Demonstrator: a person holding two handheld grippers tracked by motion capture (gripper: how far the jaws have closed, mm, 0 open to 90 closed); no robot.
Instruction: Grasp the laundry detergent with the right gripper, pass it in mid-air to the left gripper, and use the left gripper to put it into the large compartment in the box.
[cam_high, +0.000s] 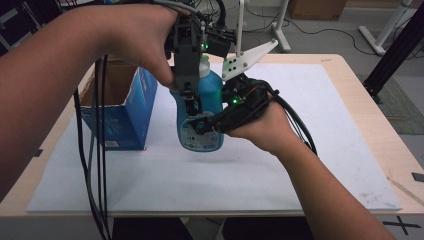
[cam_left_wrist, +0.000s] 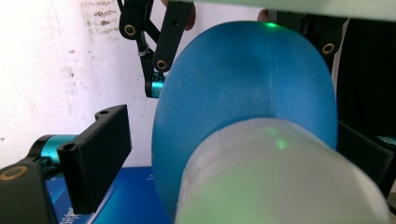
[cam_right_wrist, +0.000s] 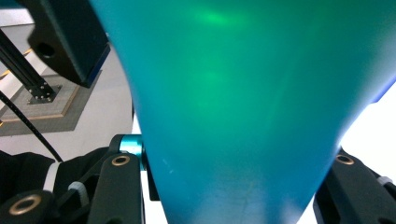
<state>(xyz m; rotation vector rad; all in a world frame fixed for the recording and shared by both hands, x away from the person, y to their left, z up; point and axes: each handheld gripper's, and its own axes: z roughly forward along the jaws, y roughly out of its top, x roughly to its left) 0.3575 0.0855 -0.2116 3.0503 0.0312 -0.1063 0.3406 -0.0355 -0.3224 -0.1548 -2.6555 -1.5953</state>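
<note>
A blue bottle (cam_high: 212, 90) with a pale cap (cam_left_wrist: 280, 182) stands on the white mat (cam_high: 250, 170), or hangs just above it. My right gripper (cam_high: 209, 125) comes in from the right and is shut on the bottle's lower body (cam_right_wrist: 243, 112), with a jaw tight against each side. From above, my left gripper (cam_high: 191, 100) reaches down around the bottle's upper part. It is open: its left finger (cam_left_wrist: 95, 156) stands clear of the blue shoulder (cam_left_wrist: 243, 88), while the right finger (cam_left_wrist: 366, 154) lies close against it.
An open blue cardboard box (cam_high: 125, 112) stands on the mat just left of the bottle. The wooden table (cam_high: 370, 115) ends at the right and front edges. Cables (cam_high: 97, 165) hang from the left gripper past the front left edge.
</note>
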